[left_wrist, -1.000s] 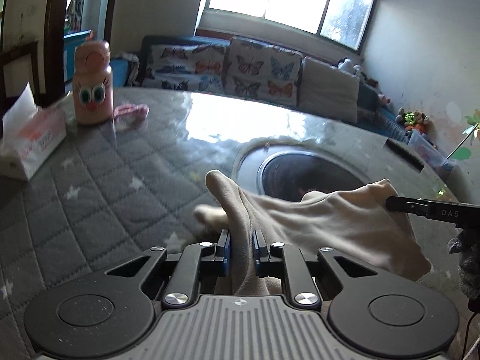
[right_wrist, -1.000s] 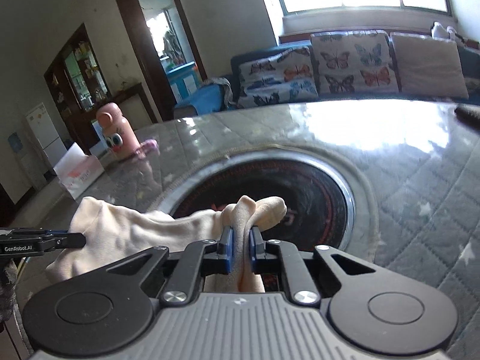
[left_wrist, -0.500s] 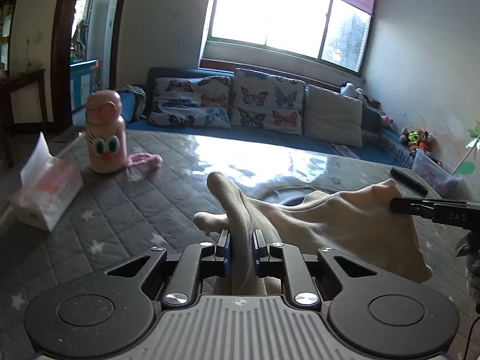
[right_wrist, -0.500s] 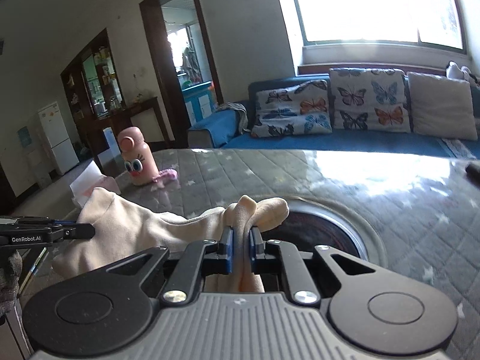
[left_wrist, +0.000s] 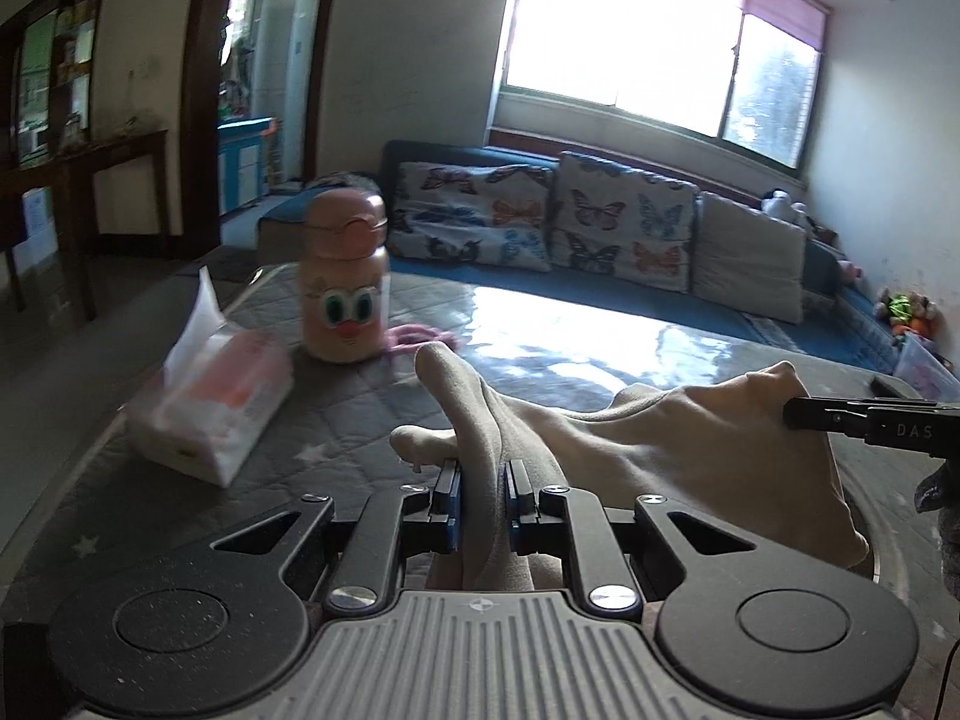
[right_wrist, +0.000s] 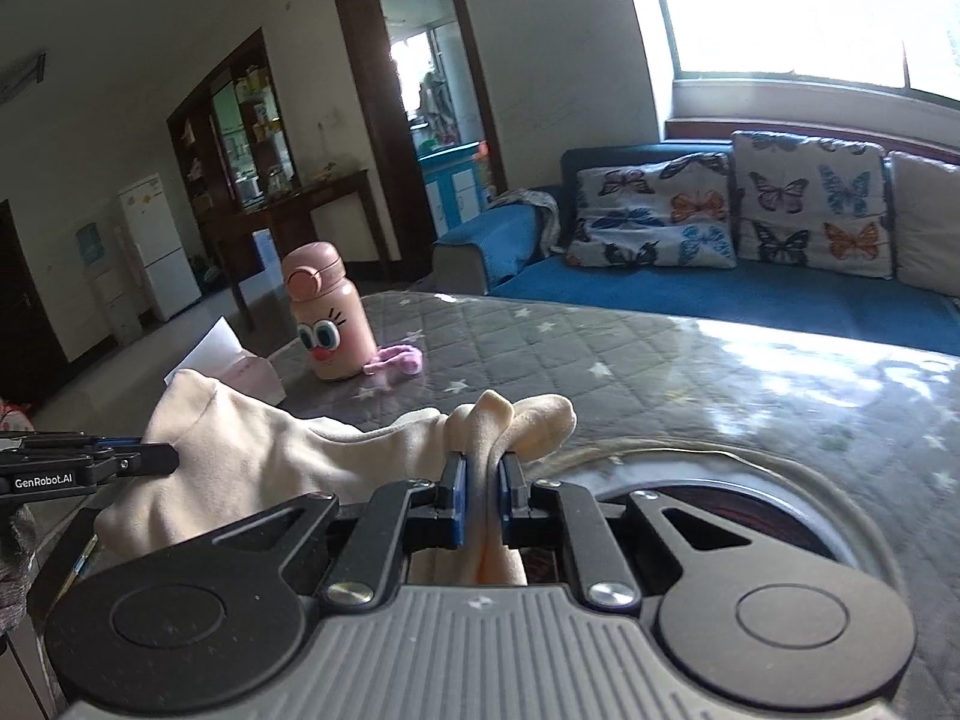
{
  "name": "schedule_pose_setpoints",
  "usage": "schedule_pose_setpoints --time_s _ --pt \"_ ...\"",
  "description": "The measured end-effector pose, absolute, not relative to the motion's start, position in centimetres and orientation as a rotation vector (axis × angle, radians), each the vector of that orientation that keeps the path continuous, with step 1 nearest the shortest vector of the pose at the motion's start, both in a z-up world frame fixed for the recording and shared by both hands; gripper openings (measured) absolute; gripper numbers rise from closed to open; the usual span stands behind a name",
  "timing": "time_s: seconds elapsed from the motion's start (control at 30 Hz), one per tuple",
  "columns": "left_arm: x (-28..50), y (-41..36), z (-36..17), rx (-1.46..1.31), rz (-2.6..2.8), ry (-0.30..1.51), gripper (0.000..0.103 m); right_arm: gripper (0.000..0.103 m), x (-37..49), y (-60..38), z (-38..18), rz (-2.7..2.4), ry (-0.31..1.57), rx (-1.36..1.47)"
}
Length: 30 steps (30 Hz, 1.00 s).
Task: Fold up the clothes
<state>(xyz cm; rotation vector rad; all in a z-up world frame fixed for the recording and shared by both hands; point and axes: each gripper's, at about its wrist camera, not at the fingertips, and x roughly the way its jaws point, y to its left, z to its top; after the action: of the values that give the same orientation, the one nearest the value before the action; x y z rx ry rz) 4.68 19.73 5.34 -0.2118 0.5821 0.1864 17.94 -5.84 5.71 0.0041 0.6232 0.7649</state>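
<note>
A cream-coloured garment (left_wrist: 672, 450) hangs stretched between both grippers above the grey quilted table (left_wrist: 336, 396). My left gripper (left_wrist: 483, 480) is shut on one bunched edge of it, which sticks up between the blue pads. My right gripper (right_wrist: 482, 474) is shut on the other bunched edge of the cream garment (right_wrist: 264, 468). In the left wrist view the right gripper (left_wrist: 792, 414) reaches in from the right edge. The left gripper (right_wrist: 171, 459) comes in from the left edge of the right wrist view. The garment's lower part is hidden behind the gripper bodies.
A pink bottle with a cartoon face (left_wrist: 343, 276) stands at the table's far left, a pink cloth (left_wrist: 420, 336) beside it. A tissue pack (left_wrist: 210, 402) lies nearer on the left. A round dark inset (right_wrist: 744, 516) sits in the table. A sofa with butterfly cushions (left_wrist: 552, 222) runs behind.
Both grippers have risen with the garment and tilted up, so more of the room and less of the table shows. The round inset has dropped out of the left wrist view.
</note>
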Motion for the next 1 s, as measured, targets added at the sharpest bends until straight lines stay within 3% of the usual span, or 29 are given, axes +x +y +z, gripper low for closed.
schedule_pose_setpoints --time_s 0.33,1.0 --pt "5.3 22.9 2.2 -0.240 0.263 0.659 0.023 0.015 20.8 -2.0 1.5 0.719 0.722 -0.064" --pt "11.4 22.5 0.1 -0.220 0.198 0.702 0.023 0.015 23.7 4.0 -1.9 0.808 0.780 -0.124"
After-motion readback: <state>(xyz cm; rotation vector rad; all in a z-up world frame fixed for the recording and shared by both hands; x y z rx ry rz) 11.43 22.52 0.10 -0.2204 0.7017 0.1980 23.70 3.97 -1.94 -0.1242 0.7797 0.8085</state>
